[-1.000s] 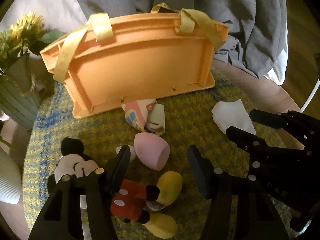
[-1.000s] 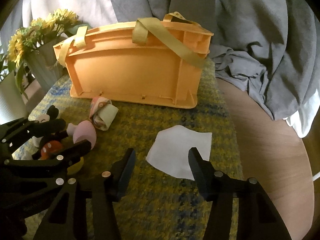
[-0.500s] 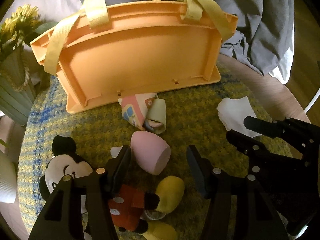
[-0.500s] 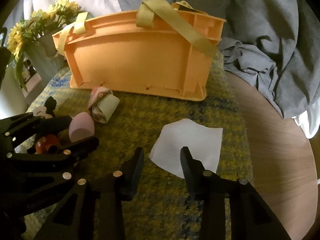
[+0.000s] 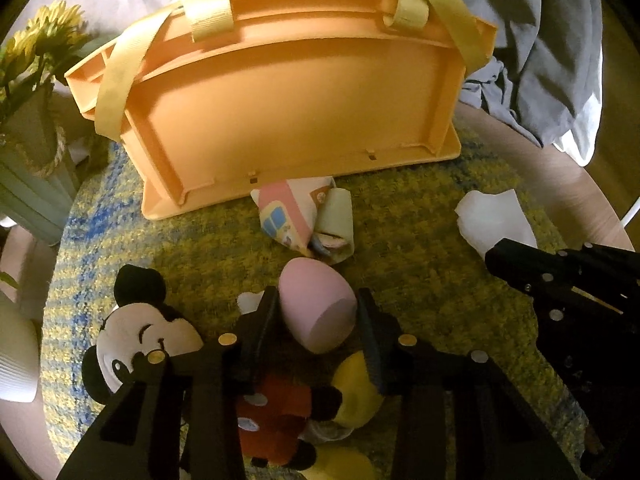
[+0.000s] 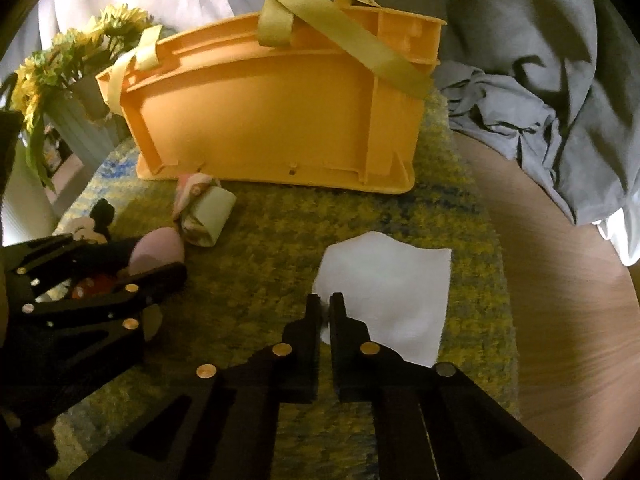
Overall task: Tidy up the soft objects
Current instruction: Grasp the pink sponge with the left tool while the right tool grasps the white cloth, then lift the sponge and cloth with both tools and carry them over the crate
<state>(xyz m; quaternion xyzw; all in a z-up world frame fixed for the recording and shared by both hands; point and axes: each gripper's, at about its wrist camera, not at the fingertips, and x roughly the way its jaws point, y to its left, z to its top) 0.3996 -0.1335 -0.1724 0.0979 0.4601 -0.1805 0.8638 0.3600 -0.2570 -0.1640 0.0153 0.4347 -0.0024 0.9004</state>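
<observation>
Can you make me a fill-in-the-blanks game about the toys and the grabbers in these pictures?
1. The left gripper is shut on the ____ sponge.
2. The right gripper pinches the ____ cloth.
3. The orange basket has ____ straps.
4. The mouse plush lies on the ____ and blue mat.

Missing words: pink; white; yellow; yellow

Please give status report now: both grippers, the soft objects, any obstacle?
Left gripper jaws shut on pink sponge. Right gripper jaws pinch white cloth at its edge. Orange basket stands behind, path clear. Mouse plush and rolled cloth wait on mat.
</observation>
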